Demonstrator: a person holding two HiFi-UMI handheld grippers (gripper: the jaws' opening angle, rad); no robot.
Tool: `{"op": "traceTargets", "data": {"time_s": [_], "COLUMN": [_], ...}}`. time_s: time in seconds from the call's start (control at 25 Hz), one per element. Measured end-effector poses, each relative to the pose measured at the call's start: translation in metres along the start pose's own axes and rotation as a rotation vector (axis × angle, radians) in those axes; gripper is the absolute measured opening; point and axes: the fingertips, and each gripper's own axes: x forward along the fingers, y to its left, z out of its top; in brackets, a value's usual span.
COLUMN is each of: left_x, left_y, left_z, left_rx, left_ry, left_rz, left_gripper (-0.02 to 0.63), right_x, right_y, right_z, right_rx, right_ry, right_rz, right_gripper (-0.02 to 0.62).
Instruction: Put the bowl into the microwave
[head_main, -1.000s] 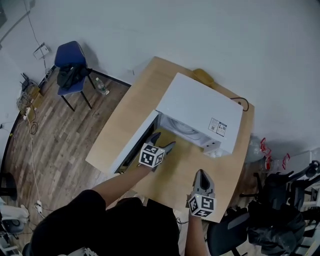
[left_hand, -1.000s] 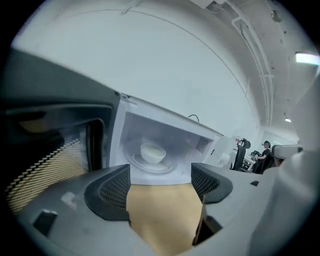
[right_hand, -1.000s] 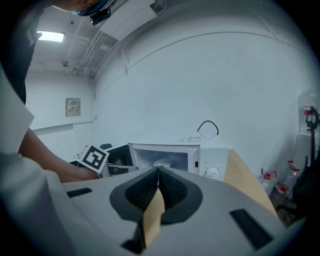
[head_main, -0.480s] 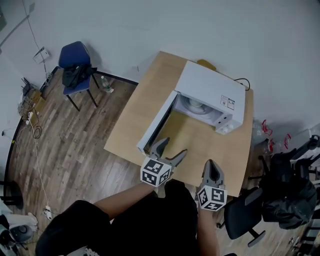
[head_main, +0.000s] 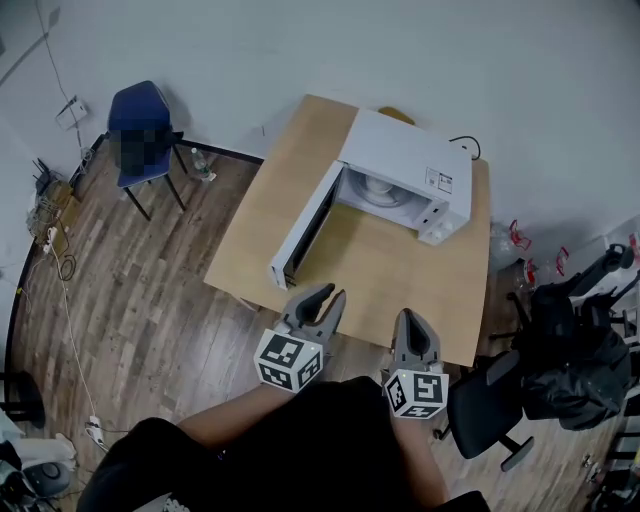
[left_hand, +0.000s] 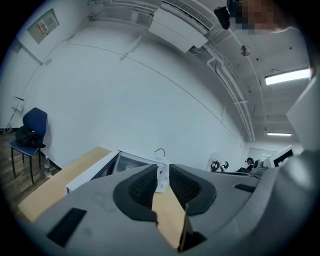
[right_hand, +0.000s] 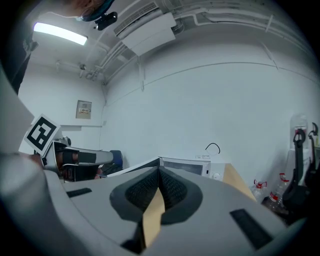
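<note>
Plainly spot white bowl (head_main: 383, 190) inside microwave (head_main: 405, 155), well ahead of both grippers across table (head_main: 400, 280). Note left gripper (head_main: 328, 295) fingers narrowly apart, just closing on nothing, nearer the swung-out door (head_main: 303, 232); right gripper (head_main: 413, 315) fingers together.

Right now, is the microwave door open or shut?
Open. The door stands swung out from the microwave over the table, and the head view looks into the cavity, where a round white thing sits.
</note>
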Motion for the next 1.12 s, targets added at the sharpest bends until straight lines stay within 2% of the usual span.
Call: {"op": "traceTargets", "data": {"time_s": [0.08, 0.16, 0.32, 0.56, 0.8, 0.96, 1.12], "left_x": [-0.001, 0.000, -0.004, -0.003, -0.026, -0.039, -0.051], "left_y": [-0.016, -0.034, -0.073, -0.118, -0.133, -0.145, -0.156], "left_z": [-0.005, -0.008, -0.002, -0.012, -0.031, -0.038, -0.040], "left_rx": [0.018, 0.053, 0.104, 0.145, 0.164, 0.185, 0.192], "left_ry": [0.016, 0.020, 0.010, -0.005, -0.019, -0.020, -0.027], "left_rz": [-0.004, -0.004, -0.013, 0.020, 0.093, 0.119, 0.135], "left_gripper": [0.034, 0.020, 0.014, 0.012, 0.014, 0.014, 0.014], "right_x": [-0.009, -0.018, -0.044, -0.091, -0.115, -0.129, -0.139], "right_y": [-0.004, -0.013, -0.031, -0.054, -0.048, -0.052, -0.042], "right_z": [0.002, 0.005, 0.011, 0.013, 0.001, -0.003, -0.012], "right_rx": [-0.014, -0.016, -0.013, -0.029, -0.038, -0.039, -0.028], "right_ry": [-0.004, -0.013, -0.035, -0.066, -0.064, -0.062, -0.059], "right_rz": [0.010, 0.005, -0.017, -0.044, 0.015, 0.031, 0.095], "right_gripper": [0.061, 0.061, 0.060, 0.060, 0.060, 0.060, 0.060]}}
